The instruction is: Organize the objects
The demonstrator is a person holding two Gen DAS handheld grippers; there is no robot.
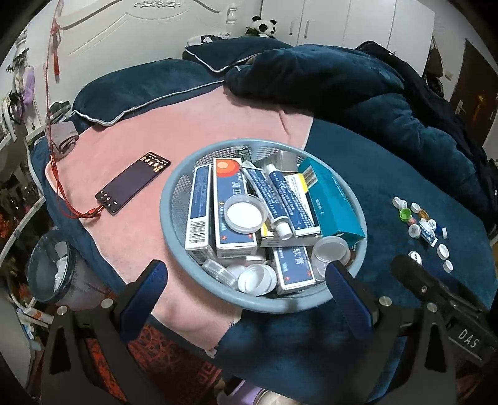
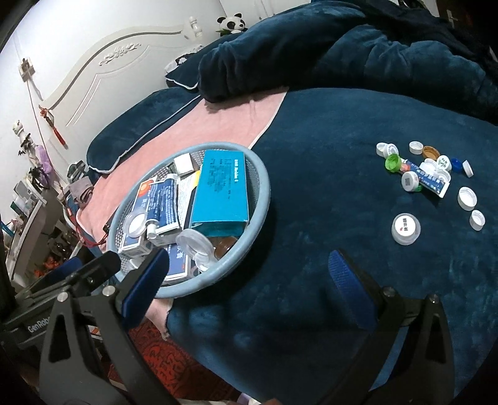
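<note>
1. Hovering at the bed's near edge: left gripper point(image 1: 246, 299) and right gripper point(image 2: 249, 286) both spread apart, holding nothing.
2. Basket point(image 1: 174, 187) of medicine boxes and tubes sits mid-bed; loose caps point(image 2: 426, 174) toward the right edge.
3. Likely next: right gripper reaches the nearest white cap point(image 2: 405, 229), a low, small grasp.
4. Basket's lower layers hidden; cap labels unreadable.

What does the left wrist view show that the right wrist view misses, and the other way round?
Left wrist only: the phone on the pink towel and a bin beside the bed. Right wrist only: a wall socket. Both: the blue basket of medicine boxes, the scattered bottle caps and the panda toy.
</note>
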